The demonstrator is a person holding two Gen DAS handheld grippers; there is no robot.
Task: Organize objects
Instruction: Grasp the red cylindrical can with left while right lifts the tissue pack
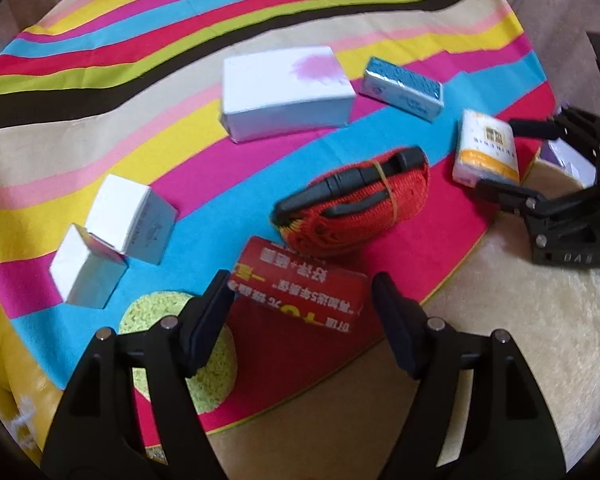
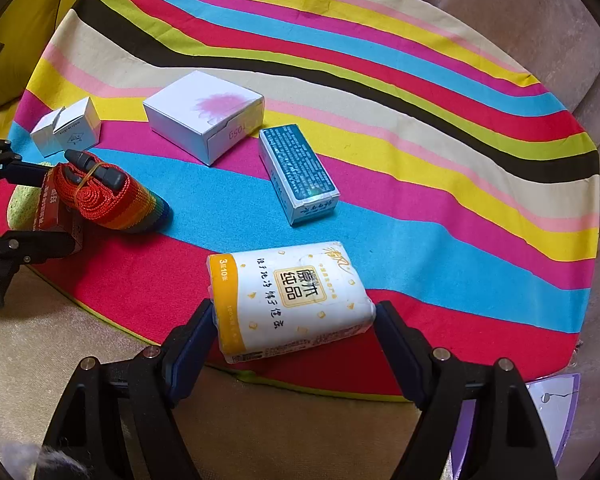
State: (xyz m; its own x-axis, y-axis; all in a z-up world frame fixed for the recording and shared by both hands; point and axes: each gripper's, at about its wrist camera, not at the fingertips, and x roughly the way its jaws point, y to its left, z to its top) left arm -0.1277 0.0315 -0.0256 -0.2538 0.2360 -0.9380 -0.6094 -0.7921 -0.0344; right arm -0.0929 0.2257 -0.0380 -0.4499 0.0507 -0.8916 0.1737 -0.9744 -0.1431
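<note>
My left gripper (image 1: 302,278) points down at the near edge of the striped cloth (image 1: 260,20). A red box with white print (image 1: 300,300) lies askew between its fingers. The left pad touches one corner and a gap shows at the right pad, so the gripper is open. The right wrist view shows this gripper (image 2: 62,209) around the red box (image 2: 56,212). My right gripper (image 2: 296,306) is shut on a white and orange tissue pack (image 2: 292,300), both pads against its sides. The left wrist view shows it (image 1: 498,154) astride the pack (image 1: 486,148).
A rolled red and rainbow strap with a black buckle (image 1: 356,208) lies beside the red box. Farther off are a white box with a pink blotch (image 1: 284,92), a blue-topped box (image 1: 402,88) and two small white boxes (image 1: 132,216). A green sponge (image 1: 216,376) lies under my left finger.
</note>
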